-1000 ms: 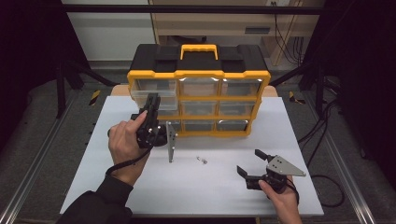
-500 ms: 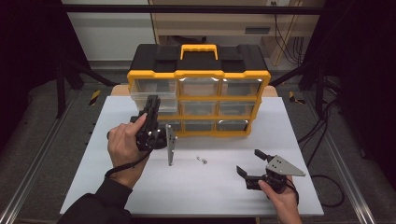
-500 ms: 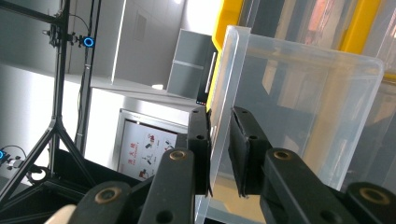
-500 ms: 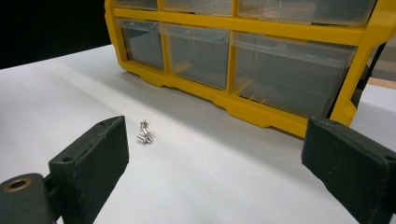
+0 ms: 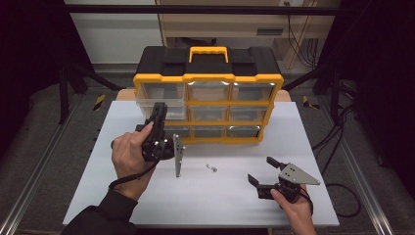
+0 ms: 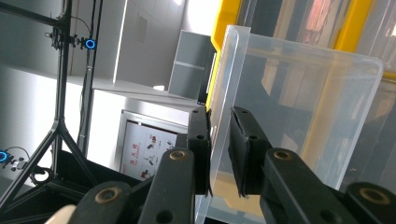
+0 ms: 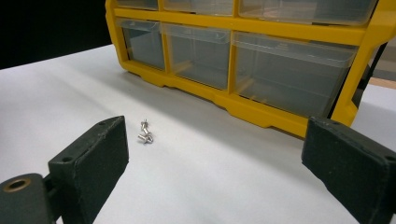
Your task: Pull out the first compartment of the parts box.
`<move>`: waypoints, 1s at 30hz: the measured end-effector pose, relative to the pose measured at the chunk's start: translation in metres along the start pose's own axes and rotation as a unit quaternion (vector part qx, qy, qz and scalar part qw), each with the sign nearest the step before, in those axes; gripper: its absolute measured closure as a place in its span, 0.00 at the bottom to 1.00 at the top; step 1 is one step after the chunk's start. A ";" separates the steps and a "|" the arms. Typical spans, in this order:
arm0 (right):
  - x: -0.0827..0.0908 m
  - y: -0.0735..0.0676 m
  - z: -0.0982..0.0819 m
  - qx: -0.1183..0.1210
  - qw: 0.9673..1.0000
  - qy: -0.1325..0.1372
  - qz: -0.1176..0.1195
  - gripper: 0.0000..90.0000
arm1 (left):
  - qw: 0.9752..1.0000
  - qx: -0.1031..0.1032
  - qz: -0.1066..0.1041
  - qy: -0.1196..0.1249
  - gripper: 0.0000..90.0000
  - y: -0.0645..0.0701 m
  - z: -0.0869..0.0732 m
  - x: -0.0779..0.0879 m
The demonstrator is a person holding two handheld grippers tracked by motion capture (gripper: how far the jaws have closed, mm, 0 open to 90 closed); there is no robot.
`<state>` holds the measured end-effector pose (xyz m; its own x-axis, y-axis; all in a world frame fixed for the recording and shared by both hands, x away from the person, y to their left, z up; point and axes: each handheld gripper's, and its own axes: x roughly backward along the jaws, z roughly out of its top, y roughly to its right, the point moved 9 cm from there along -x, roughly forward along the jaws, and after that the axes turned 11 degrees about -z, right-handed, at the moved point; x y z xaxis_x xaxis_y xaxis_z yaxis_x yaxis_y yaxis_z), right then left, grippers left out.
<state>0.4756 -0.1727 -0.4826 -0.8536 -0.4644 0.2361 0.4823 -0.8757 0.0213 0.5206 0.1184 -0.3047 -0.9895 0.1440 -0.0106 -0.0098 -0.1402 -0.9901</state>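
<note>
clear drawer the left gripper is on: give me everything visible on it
The clear drawer is a see-through plastic bin with thin walls and rounded rim corners, and it looks empty. It sits in the top-left slot of the yellow and black organizer, pulled partly out toward the person. The left gripper has its jaws closed over the front wall, one pad outside and one inside. Whether both pads press the wall is hard to tell.
</note>
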 end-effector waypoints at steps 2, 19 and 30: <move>0.000 0.000 0.000 0.002 1.000 -0.001 0.000 0.08 | 1.000 -0.001 0.000 0.000 0.87 0.000 0.000 0.001; 0.000 0.000 -0.001 0.003 1.000 -0.001 0.001 0.08 | 1.000 -0.008 0.005 0.003 0.87 0.001 0.005 0.009; -0.001 -0.001 -0.001 0.002 1.000 -0.002 0.001 0.08 | 1.000 -0.008 0.007 0.005 0.86 0.002 0.005 0.014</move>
<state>0.4755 -0.1717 -0.4835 -0.8519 -0.4651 0.2406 0.4844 -0.8745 0.0247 0.5056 0.1151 -0.3064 -0.9881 0.1516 -0.0248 0.0056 -0.1257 -0.9920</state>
